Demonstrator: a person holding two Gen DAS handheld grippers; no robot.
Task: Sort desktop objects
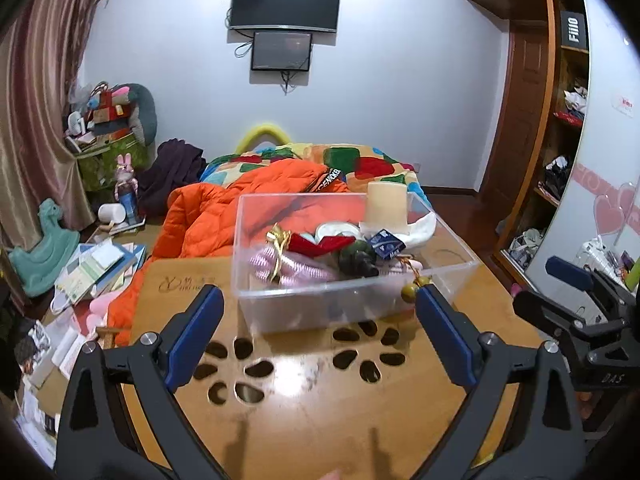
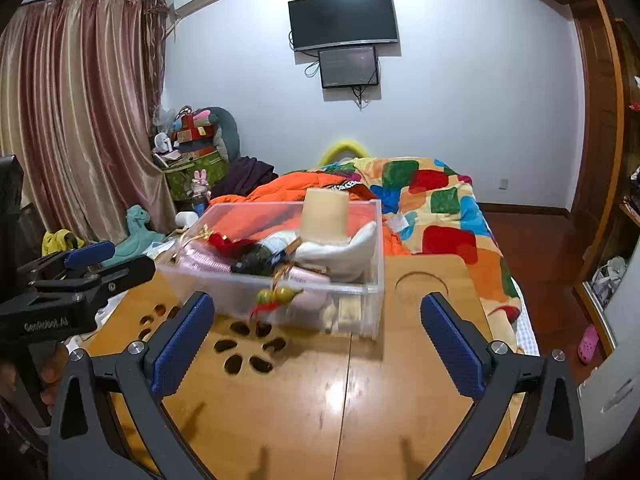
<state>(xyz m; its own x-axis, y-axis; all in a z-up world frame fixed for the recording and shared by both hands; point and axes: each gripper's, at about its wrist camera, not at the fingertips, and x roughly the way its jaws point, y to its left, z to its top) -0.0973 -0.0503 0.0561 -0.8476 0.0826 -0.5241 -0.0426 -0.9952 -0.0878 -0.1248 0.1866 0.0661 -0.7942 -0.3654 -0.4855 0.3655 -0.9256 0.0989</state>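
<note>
Desk (image 1: 312,400) of light wood with petal-shaped cut-outs, standing over a bed covered by a patchwork quilt (image 2: 436,200) and an orange down jacket (image 1: 208,220). Clear plastic bin (image 1: 452,270) on the far half of the desk, already holding the sorted objects: a cream cylindrical candle (image 1: 386,204) upright at the far right corner, white fabric (image 1: 422,226) under and beside it, a pink striped pouch (image 1: 288,266) with gold ribbon at the left, a red item (image 1: 320,244) in the middle, a dark green lump (image 1: 356,258) and a small blue packet (image 1: 386,243) near the candle. Gourd charm (image 2: 278,295) with a red tassel hanging over the bin's near wall, its beads outside the bin just above the desk.

Left hand-held gripper (image 1: 320,312) with its blue-padded fingers spread wide, nothing between them, pointing at the bin's near wall. Right hand-held gripper (image 2: 318,324) likewise spread wide and holding nothing, aimed at the bin from its right side. Each gripper appears at the edge of the other's view.

Background: two wall-mounted screens (image 2: 344,20), a curtain (image 2: 76,112), and books scattered on the floor (image 1: 100,264).
</note>
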